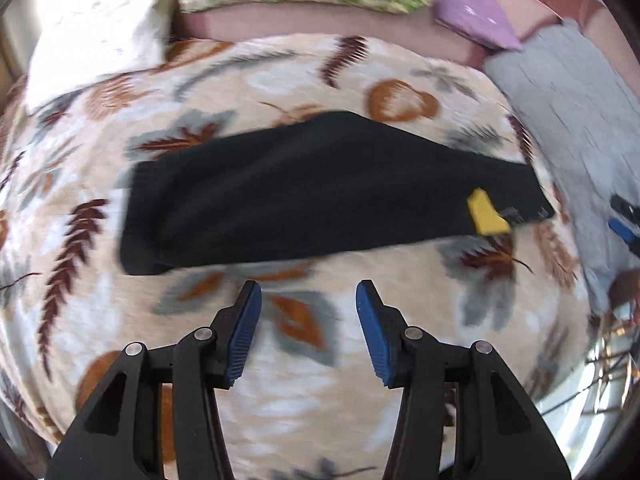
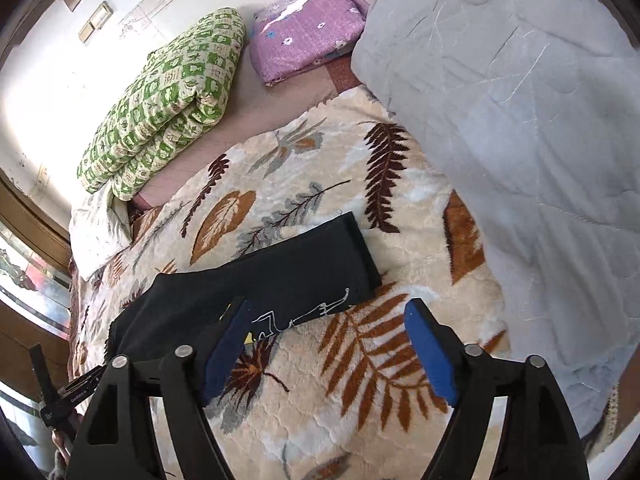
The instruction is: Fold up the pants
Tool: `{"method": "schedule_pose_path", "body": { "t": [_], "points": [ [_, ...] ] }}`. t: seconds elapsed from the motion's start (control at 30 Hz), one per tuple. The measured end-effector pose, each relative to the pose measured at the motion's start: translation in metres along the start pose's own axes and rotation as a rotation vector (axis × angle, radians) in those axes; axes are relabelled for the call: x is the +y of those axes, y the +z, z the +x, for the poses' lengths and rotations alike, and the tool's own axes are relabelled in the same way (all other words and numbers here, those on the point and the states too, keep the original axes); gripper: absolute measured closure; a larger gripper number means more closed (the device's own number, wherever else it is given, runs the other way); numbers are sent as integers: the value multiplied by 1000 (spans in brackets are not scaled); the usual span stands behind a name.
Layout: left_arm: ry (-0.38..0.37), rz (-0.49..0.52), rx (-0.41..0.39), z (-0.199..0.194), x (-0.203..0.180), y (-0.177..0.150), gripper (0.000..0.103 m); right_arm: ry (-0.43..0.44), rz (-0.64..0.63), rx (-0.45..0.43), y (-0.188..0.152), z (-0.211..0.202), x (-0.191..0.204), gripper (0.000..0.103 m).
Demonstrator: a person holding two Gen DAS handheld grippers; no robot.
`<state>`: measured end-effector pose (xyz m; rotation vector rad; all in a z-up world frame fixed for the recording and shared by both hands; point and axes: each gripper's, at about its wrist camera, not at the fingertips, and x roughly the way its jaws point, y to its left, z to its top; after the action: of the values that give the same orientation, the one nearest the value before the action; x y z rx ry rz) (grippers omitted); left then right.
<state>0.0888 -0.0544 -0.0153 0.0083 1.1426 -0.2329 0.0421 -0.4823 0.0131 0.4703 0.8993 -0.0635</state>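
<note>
The black pants (image 1: 304, 192) lie folded into a long flat band on the leaf-patterned blanket (image 1: 304, 80), with a yellow tag (image 1: 486, 212) near their right end. My left gripper (image 1: 309, 292) is open and empty, just short of the pants' near edge. In the right wrist view the pants (image 2: 280, 272) show a white line drawing near their lower edge. My right gripper (image 2: 328, 312) is open and empty, its left finger over the pants' near edge. Part of the right gripper (image 1: 622, 220) shows at the right edge of the left wrist view.
A grey quilt (image 2: 520, 120) lies to the right of the blanket. A folded green checked quilt (image 2: 168, 100) and a folded purple blanket (image 2: 308, 28) lie at the far side by the wall. A white pillow (image 1: 96, 48) lies at the far left.
</note>
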Motion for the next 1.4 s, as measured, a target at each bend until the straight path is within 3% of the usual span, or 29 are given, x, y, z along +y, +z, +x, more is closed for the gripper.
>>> {"method": "schedule_pose_path", "body": {
  "t": [0.13, 0.3, 0.4, 0.5, 0.57, 0.67, 0.73, 0.87, 0.9, 1.1, 1.2, 1.27, 1.4],
  "points": [
    [-64, 60, 70, 17, -54, 5, 55, -80, -56, -15, 8, -11, 3, 17],
    [-130, 42, 146, 42, -108, 17, 55, -110, -72, 84, 21, 23, -3, 16],
    [-183, 8, 195, 60, -138, 30, 55, -40, -27, 89, 31, 51, -13, 16],
    [-240, -24, 241, 77, -159, 39, 55, 113, 67, 96, 42, 79, -26, 16],
    [-263, -43, 258, 85, -169, 42, 55, 161, 42, 130, 49, 101, -25, 18],
    [-297, -73, 281, 92, -176, 46, 55, 146, -60, 157, 59, 129, -17, 19],
    [-314, -90, 289, 94, -179, 49, 55, 143, -76, 182, 64, 146, -17, 26],
    [-318, -117, 279, 96, -177, 53, 55, 211, -99, 251, 68, 175, -17, 52],
    [-320, -124, 279, 97, -177, 55, 55, 203, -120, 262, 68, 179, -16, 53],
    [-343, -158, 309, 105, -179, 54, 55, 280, -75, 281, 77, 182, -33, 51],
    [-346, -156, 315, 107, -181, 51, 55, 237, -51, 212, 83, 172, -45, 50],
    [-350, -152, 330, 108, -183, 49, 55, 237, -58, 247, 83, 177, -48, 50],
    [-348, -143, 328, 109, -189, 48, 55, 333, -108, 278, 81, 182, -42, 50]
  ]
}}
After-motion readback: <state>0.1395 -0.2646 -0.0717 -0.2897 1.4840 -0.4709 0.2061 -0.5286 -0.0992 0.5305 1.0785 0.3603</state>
